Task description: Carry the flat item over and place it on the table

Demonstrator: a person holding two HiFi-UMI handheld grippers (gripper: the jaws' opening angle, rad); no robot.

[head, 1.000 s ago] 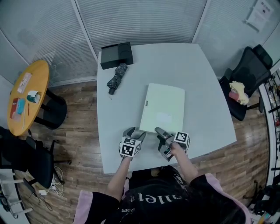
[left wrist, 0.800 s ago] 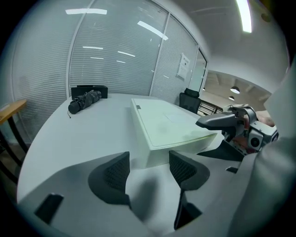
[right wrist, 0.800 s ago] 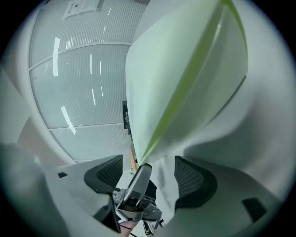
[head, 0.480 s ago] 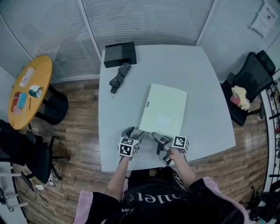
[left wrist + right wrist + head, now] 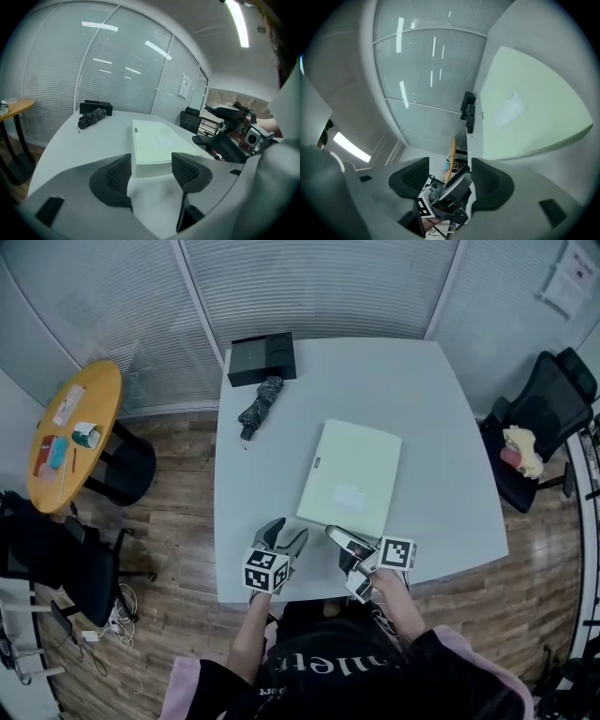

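Grey table (image 5: 441,409) — flat item (image 5: 352,476), umbrella (image 5: 258,407) (box (image 5: 262,358))

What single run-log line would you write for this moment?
flat pale-green box: lying on grey table | left hand-held gripper: open, empty | right hand-held gripper: open, jaws just been closing, nothing between
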